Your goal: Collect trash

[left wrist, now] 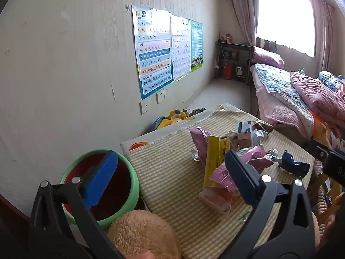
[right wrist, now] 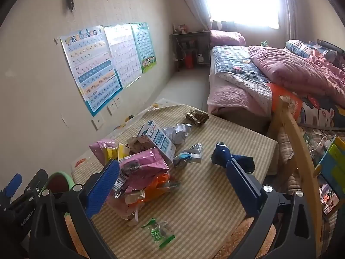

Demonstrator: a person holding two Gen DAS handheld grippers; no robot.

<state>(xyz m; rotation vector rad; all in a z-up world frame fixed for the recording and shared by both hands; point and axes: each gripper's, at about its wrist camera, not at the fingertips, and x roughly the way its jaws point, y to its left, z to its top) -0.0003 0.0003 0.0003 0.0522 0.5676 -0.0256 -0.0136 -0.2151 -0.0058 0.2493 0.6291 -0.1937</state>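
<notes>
A pile of trash lies on a striped cloth table (right wrist: 204, 205): pink wrappers (right wrist: 144, 166), a milk carton (right wrist: 159, 139), silver foil (right wrist: 179, 132), a dark blue wrapper (right wrist: 224, 154), a green candy wrapper (right wrist: 158, 233) and a brown packet (right wrist: 197, 116). In the left wrist view the pile (left wrist: 224, 164) sits right of a green-rimmed red bin (left wrist: 101, 183). My left gripper (left wrist: 168, 177) is open and empty, between the bin and the pile. My right gripper (right wrist: 172, 187) is open and empty above the pile's near side.
A tan plush toy (left wrist: 142, 235) lies below the bin. A bed with pink bedding (right wrist: 269, 73) stands to the right. A wooden chair frame (right wrist: 295, 142) is beside the table. Posters (left wrist: 155, 51) hang on the left wall. Yellow toys (left wrist: 174, 117) lie behind the table.
</notes>
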